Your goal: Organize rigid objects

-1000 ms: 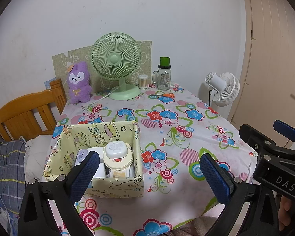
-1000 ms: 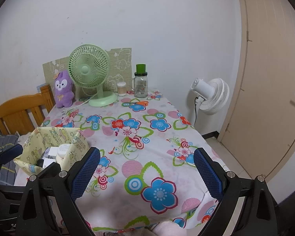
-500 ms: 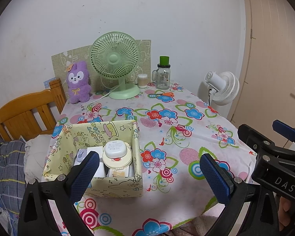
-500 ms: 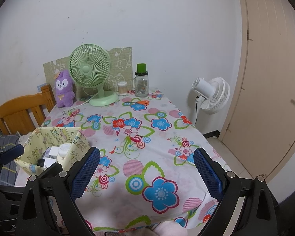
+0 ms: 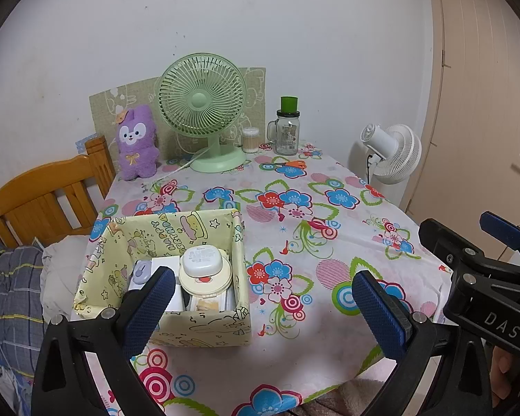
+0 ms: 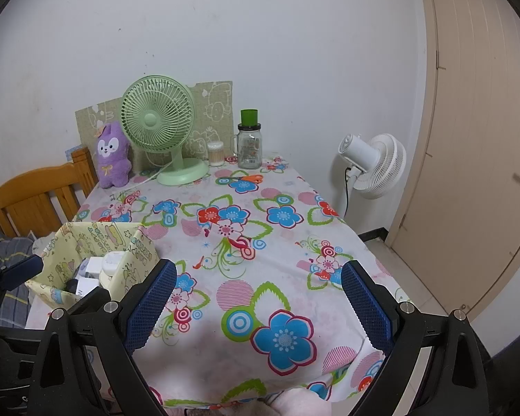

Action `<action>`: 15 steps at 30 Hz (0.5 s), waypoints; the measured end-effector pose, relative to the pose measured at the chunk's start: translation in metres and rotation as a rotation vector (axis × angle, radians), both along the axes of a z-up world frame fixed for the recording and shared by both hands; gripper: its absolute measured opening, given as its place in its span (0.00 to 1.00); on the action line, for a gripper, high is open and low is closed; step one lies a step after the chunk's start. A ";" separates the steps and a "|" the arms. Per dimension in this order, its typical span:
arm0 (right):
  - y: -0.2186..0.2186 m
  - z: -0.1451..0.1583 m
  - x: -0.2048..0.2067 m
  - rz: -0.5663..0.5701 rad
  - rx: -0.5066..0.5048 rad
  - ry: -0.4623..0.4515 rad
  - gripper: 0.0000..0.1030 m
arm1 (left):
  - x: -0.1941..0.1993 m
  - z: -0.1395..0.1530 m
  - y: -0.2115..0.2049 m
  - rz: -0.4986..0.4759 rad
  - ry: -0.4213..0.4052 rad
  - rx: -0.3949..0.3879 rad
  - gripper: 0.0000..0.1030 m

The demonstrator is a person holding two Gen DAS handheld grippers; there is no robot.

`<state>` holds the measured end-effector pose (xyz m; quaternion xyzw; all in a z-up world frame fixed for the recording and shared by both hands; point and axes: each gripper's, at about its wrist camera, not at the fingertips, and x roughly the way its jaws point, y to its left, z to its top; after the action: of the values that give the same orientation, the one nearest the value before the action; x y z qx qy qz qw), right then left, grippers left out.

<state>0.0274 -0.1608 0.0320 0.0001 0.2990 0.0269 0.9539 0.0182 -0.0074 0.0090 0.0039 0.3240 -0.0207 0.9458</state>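
Observation:
A yellow patterned box [image 5: 190, 329] stands on the near left of the flowered table and holds several small rigid items: a white rounded case [image 5: 202, 260] on a cream round compact [image 5: 204, 282], white boxes and a lilac item [image 5: 141, 273]. The box also shows in the right wrist view [image 6: 135, 260]. My left gripper [image 5: 263, 312] is open and empty, held back over the table's near edge, just right of the box. My right gripper [image 6: 256, 305] is open and empty over the near table edge, to the right of the left one.
At the back of the table stand a green desk fan [image 5: 204, 111], a purple plush toy [image 5: 137, 142], a cotton swab jar [image 5: 250, 139], a glass jar with green lid [image 5: 287, 128] and orange scissors [image 5: 287, 164]. A white floor fan [image 5: 391, 152], a door and a wooden bed frame [image 5: 41, 190] flank the table.
Both grippers have drifted back and up slightly, so the table looks a little farther away. Both stay open and empty.

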 end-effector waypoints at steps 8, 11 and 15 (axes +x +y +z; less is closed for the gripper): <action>0.001 0.000 0.000 0.000 0.000 0.002 0.94 | 0.000 0.000 0.000 0.000 0.001 0.001 1.00; 0.000 0.000 0.000 0.000 0.000 0.002 0.94 | 0.000 0.000 0.001 0.000 0.001 0.000 1.00; 0.001 -0.001 0.000 -0.001 0.000 0.002 0.95 | 0.000 0.000 0.000 0.000 0.002 -0.002 1.00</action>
<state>0.0275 -0.1602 0.0314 0.0002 0.3001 0.0264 0.9535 0.0181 -0.0069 0.0090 0.0032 0.3251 -0.0211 0.9454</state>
